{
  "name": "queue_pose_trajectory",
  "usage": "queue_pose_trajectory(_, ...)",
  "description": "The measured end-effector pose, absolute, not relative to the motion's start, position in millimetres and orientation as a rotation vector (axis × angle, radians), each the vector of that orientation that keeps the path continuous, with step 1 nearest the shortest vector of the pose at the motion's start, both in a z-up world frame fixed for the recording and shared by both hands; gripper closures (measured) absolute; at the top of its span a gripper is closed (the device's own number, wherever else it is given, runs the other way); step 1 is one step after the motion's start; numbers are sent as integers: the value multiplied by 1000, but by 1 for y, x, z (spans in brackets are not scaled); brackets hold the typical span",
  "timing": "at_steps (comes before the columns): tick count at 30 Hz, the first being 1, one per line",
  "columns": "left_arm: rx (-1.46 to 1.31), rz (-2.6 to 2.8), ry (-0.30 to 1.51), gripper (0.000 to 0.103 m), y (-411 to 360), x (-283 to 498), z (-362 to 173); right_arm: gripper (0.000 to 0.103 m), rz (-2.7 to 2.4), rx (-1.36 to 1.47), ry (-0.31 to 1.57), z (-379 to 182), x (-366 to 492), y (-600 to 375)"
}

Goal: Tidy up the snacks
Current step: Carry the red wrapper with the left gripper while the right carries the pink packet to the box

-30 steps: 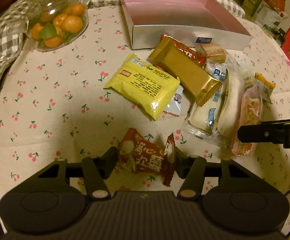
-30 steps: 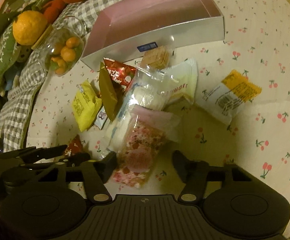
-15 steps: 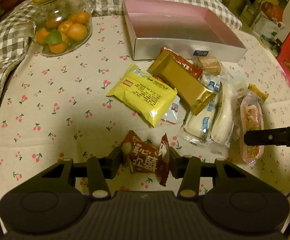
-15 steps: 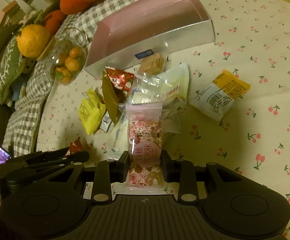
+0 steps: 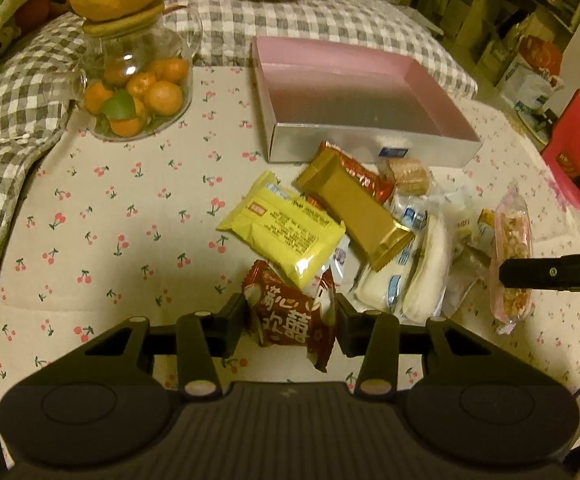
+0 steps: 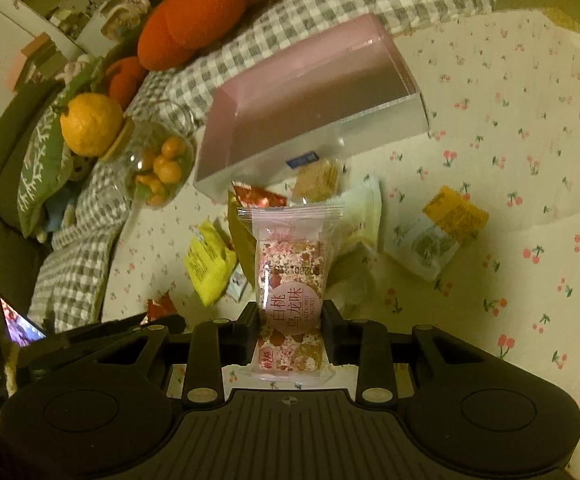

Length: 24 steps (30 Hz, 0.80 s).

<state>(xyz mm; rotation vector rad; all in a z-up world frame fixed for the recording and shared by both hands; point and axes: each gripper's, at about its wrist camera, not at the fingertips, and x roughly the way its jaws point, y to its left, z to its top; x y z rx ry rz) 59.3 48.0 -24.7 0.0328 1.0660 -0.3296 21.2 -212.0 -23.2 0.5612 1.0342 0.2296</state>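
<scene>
My left gripper (image 5: 291,320) is shut on a red-brown snack packet (image 5: 290,316) and holds it above the cherry-print tablecloth. My right gripper (image 6: 290,330) is shut on a pink nougat bar (image 6: 290,292) in a clear wrapper and holds it lifted; the bar also shows in the left wrist view (image 5: 511,256). An open pink box (image 5: 353,100) with a silver front wall stands beyond the snack pile, and it shows in the right wrist view (image 6: 309,120) too. The pile holds a yellow packet (image 5: 282,232), a gold bar (image 5: 353,208), a red packet (image 5: 359,170) and white wrapped cakes (image 5: 413,268).
A glass jar of small oranges (image 5: 138,88) with a large citrus on its lid stands at the back left. A yellow-and-white packet (image 6: 437,236) lies apart to the right. Checked cloth (image 5: 10,112) and cushions border the table's far and left sides. A red chair (image 5: 577,160) stands at the right.
My right gripper has shut on the pink nougat bar and lifted it off the pile. My left gripper has risen with the red-brown packet, away from the table.
</scene>
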Motion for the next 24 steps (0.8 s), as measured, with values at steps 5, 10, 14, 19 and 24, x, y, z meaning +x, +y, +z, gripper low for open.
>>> queue_pose_trajectory(5,13,-322,1035,61,48,62,-17,72,233,569,984,-10,27,-216)
queue_pose_trajectory(10,-21,-321,1006,61,47,68,-10,72,218,571,949,-2,36,-220)
queue_pose_trajectory(14,-41,-318,977,61,45,72,-7,72,207,593,933,0,46,-225)
queue_pose_trajectory(19,-63,-322,952,61,41,81,-3,72,200,625,917,0,60,-231)
queue_pose_trajectory(24,-92,-321,931,61,36,93,-1,72,184,678,899,-5,76,-238)
